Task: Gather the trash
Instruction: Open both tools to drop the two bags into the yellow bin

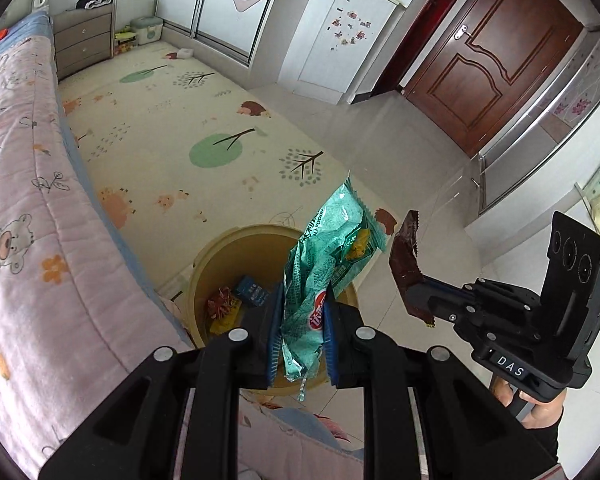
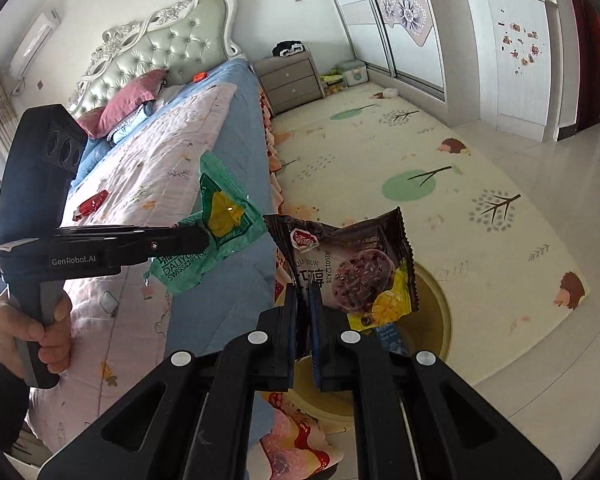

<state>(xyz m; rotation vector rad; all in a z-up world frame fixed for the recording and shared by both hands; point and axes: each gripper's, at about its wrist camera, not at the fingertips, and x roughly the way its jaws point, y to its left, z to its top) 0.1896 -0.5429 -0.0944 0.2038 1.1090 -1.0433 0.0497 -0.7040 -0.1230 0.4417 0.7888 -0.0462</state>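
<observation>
Bed (image 2: 148, 184) beside yellow bin (image 1: 236, 256) on floor. Left gripper (image 1: 302, 332) clenched on green wrapper (image 1: 328, 248), right gripper (image 2: 305, 332) on brown wrapper (image 2: 356, 268), both above bin. Step: deposit. Next: release over the opening.

"DAS" stands on the right gripper (image 1: 414, 300); "GenRobot.AI" on the left gripper (image 2: 204, 240); "DALIYUAN SWISS ROLL", partly legible, on the green wrapper (image 2: 208, 236); "QIAOHUN" roughly, and "026012A28", on the brown wrapper (image 2: 360, 264)
</observation>
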